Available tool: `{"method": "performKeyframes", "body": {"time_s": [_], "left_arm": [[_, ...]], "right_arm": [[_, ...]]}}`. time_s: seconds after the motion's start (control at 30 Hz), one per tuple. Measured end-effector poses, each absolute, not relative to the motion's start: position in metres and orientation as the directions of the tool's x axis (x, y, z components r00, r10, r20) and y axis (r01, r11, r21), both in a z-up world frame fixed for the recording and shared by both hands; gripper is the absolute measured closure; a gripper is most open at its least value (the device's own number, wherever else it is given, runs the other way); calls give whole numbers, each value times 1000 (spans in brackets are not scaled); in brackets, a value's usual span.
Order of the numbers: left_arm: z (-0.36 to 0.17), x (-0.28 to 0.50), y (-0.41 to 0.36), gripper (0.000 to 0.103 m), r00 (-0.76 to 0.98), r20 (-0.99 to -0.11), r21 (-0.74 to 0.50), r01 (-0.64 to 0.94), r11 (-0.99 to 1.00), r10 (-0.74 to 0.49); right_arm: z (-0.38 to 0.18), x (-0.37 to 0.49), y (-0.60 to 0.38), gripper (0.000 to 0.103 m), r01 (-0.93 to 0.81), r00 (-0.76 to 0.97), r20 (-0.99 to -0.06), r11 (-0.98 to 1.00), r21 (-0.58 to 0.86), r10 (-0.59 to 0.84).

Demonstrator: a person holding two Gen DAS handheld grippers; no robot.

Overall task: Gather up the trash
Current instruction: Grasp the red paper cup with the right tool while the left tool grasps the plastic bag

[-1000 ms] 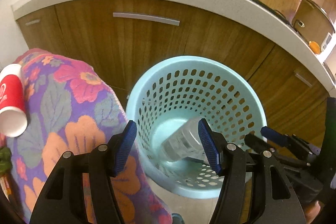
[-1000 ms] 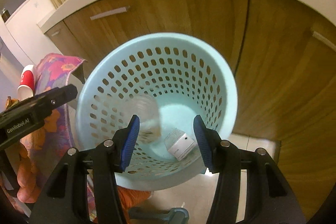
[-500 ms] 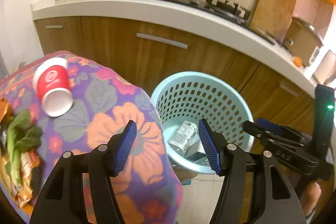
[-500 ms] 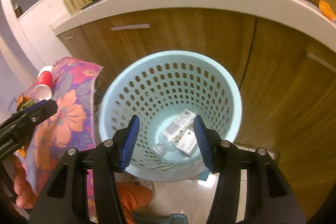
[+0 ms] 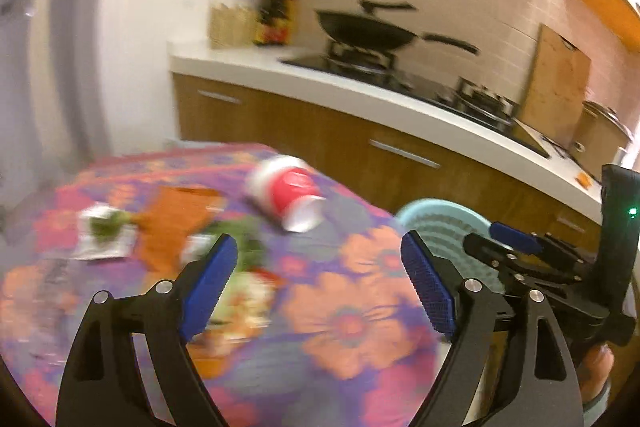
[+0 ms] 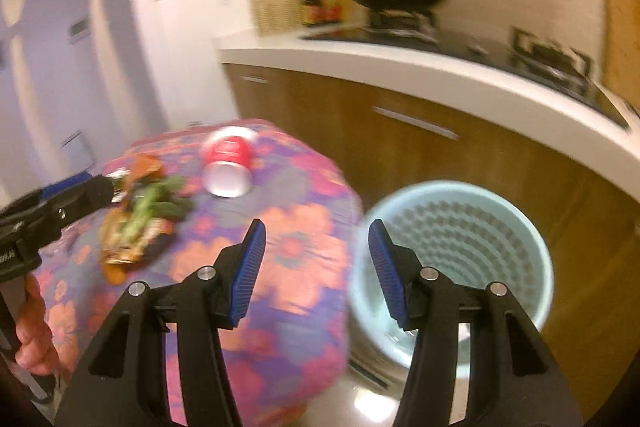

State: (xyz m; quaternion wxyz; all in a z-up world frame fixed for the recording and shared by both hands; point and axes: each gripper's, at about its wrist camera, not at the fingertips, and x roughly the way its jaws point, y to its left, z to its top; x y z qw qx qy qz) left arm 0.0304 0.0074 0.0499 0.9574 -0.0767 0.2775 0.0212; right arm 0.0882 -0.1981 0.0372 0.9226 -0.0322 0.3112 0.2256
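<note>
A red and white paper cup [image 5: 290,193] lies on its side on the floral tablecloth [image 5: 352,323]; it also shows in the right wrist view [image 6: 229,167]. Green leaves and orange wrappers [image 5: 176,223] lie left of it, also seen in the right wrist view [image 6: 138,223]. The light blue perforated basket [image 6: 476,227] stands on the floor right of the table. My left gripper [image 5: 318,283] is open and empty above the table. My right gripper [image 6: 316,267] is open and empty between table edge and basket. Both views are blurred.
Wooden kitchen cabinets [image 5: 360,147] with a white counter [image 5: 400,107] run behind. A black wok [image 5: 368,31] sits on the stove. A wooden board [image 5: 556,83] leans on the wall. The right gripper body shows at the right of the left wrist view [image 5: 560,267].
Both grippers have risen and swung left, away from the basket toward the table. The cup and the pile of scraps have come into full view. Both stay open and empty.
</note>
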Motion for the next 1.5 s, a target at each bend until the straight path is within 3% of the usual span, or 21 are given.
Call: {"method": "performKeyframes", "body": {"time_s": [0.27,0.5,0.73,0.9,1.03,1.17,1.27,1.37,1.5], "left_arm": [[59,-29,103,17,833,-502,-52,-299,953,234],[40,-59,191,16,768,-537,-100,-470,877,350],[2,-58,247,16,711,-619,-163,-531,831,333],[-22,-51,265,16,705,-664,-241,-517,822,249],[-38,-43,263,18,666,-712,-228,-520,823,224],[-39,-40,255,29,656,-722,-204,-505,839,219],[-44,-38,253,46,638,-744,-206,-499,842,196],[-44,-36,248,56,640,-745,-200,-483,852,188],[-44,-38,240,83,658,-732,-201,-456,867,176]], "right_arm": [[46,73,-129,53,-578,672,-542,815,44,505],[43,75,-84,53,-633,660,-512,774,15,550],[36,92,-59,53,-622,679,-500,783,-3,537],[35,112,-61,53,-593,696,-496,805,12,520],[29,123,-64,53,-567,709,-499,824,16,498],[24,134,-68,53,-542,716,-504,840,35,483],[23,141,-71,53,-530,721,-502,847,45,478],[19,148,-73,49,-514,724,-509,856,51,465],[14,157,-72,46,-503,721,-525,863,55,453]]}}
